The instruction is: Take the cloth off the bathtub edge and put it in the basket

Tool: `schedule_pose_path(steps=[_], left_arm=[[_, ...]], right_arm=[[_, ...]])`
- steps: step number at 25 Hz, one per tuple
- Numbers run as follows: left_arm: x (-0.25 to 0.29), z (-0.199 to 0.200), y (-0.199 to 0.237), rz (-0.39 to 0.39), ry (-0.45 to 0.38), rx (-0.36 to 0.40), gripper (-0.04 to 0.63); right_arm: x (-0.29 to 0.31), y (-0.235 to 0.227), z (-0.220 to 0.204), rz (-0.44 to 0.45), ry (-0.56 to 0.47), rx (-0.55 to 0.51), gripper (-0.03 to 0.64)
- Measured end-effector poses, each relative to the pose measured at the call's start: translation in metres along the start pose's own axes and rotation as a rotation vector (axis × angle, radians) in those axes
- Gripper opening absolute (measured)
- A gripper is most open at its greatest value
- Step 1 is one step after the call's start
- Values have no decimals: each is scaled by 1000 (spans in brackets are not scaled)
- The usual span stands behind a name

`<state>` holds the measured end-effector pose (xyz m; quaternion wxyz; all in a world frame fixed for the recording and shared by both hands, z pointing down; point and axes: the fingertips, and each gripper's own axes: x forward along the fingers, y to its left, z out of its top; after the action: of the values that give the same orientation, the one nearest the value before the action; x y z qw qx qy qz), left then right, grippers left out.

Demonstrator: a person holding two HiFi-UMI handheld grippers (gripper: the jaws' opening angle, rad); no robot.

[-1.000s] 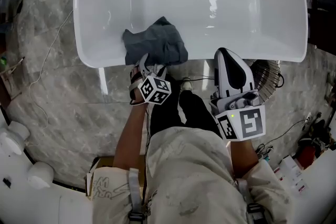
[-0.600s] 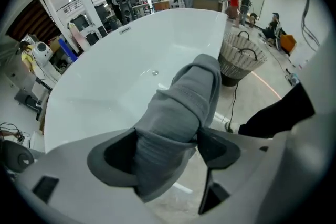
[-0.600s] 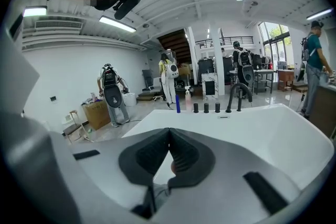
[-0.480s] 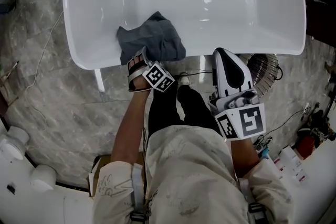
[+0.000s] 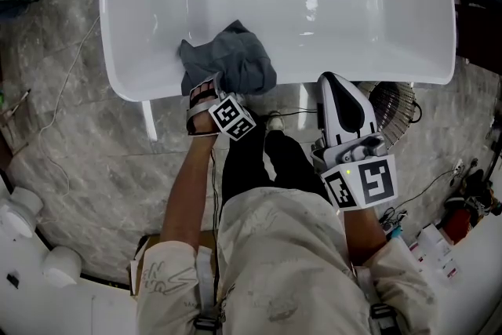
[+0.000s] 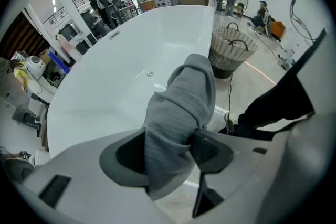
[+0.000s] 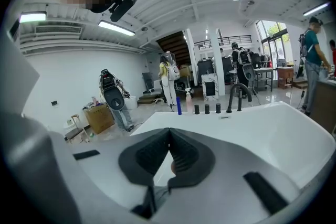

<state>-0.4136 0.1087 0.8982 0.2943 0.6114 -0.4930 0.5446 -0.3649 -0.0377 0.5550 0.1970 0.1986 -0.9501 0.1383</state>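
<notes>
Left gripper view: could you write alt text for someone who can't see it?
A grey cloth draped over the white bathtub edge is pinched between the jaws of the left gripper, which have just been closing on it. A wicker basket stands beyond the tub, to the right.

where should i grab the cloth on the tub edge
Grip the raised fold of the cloth where it humps over the bathtub rim, coming from above on the near side; the ridge fits between the jaws. The left gripper has just been closing on that fold.
</notes>
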Motion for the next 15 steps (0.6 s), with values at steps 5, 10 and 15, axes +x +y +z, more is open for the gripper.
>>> schedule_pose_path(steps=[5, 10, 15], left_arm=[[-15, 1, -2, -39, -17, -76, 213], [-30, 5, -14, -69, -34, -130, 83], [-48, 10, -7, -93, -78, -364, 43]], right_arm=[[-18, -8, 6, -10, -23, 28, -12], [-42, -16, 13, -12, -62, 29, -12], [-57, -23, 14, -6, -79, 46, -12]])
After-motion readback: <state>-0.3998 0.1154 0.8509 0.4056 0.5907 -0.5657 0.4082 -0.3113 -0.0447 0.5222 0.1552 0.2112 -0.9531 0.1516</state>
